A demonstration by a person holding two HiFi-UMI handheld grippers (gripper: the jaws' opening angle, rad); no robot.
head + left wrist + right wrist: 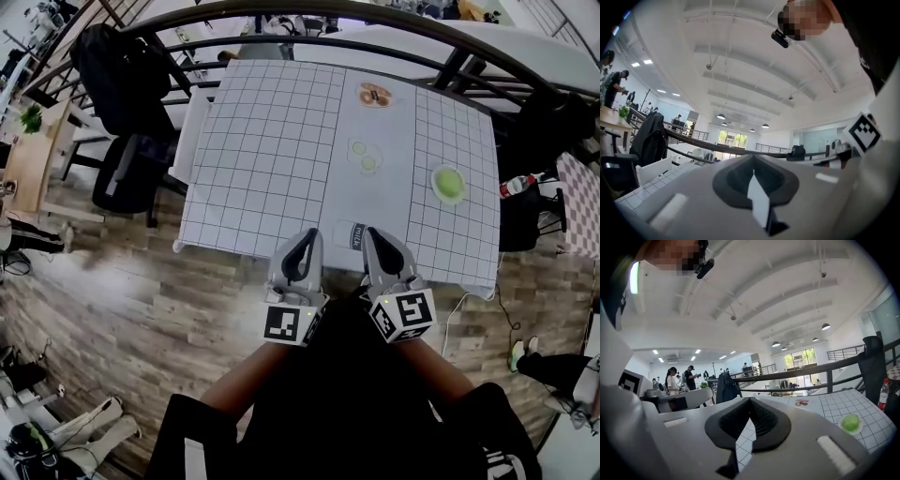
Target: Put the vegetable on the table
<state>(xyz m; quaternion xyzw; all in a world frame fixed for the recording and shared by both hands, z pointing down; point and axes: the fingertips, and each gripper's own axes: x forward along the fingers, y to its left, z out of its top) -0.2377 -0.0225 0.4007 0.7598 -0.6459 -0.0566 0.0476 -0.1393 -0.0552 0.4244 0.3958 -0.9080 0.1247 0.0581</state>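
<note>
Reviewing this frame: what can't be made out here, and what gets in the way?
Green item: too small in the head view and the right gripper view to name the vegetable.
Prints on the table's middle strip: too small to read, head view.
Label at the near edge: unreadable, too small, head view.
Left gripper view: the left hand-held gripper's own body hides most of the table.

open office mezzanine, black railing (812, 369), office chair (127, 173), ceiling lights (826, 326)
</note>
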